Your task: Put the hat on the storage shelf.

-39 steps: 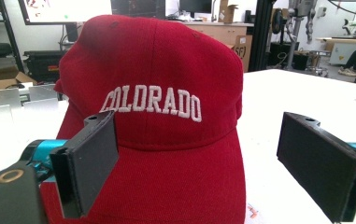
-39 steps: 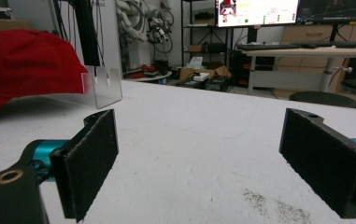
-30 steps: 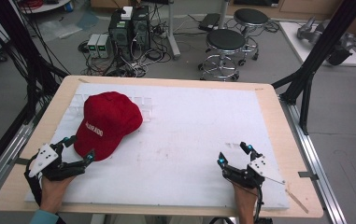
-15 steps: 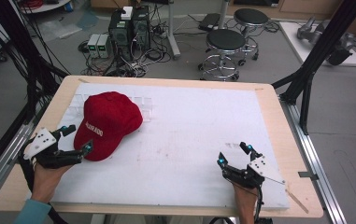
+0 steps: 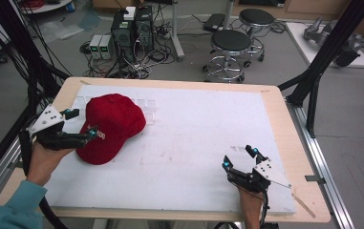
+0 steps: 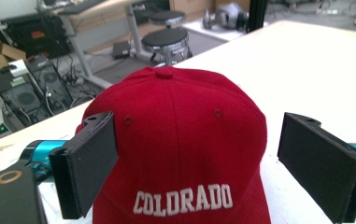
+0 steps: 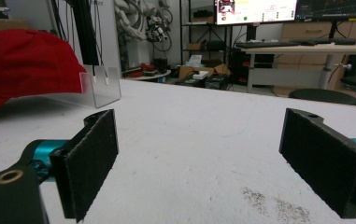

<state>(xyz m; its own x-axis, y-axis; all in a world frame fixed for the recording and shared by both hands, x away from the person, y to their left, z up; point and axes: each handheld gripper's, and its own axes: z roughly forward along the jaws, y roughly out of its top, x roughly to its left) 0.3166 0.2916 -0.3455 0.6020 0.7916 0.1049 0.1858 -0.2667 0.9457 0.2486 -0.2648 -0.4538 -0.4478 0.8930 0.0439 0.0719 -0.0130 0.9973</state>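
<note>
Red cap (image 5: 110, 126) on white board (image 5: 203, 143), far-left part. Left gripper (image 5: 80, 125) at cap's left edge, jaws apart, straddling its front. Right gripper (image 5: 240, 158) well apart from cap, jaws wide, empty.

One red cap (image 5: 109, 126), two hand-held grippers (image 5: 81, 123) (image 5: 239, 158)

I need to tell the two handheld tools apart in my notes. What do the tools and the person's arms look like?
Both look alike: the left tool and right tool have black bodies, teal fittings at the jaw bases, flat black rectangular jaw pads, and a pale grey three-cornered plate on top. A brass-coloured ring marks the body in each gripper view. A black cable trails from each. The left forearm wears a teal sleeve.
</note>
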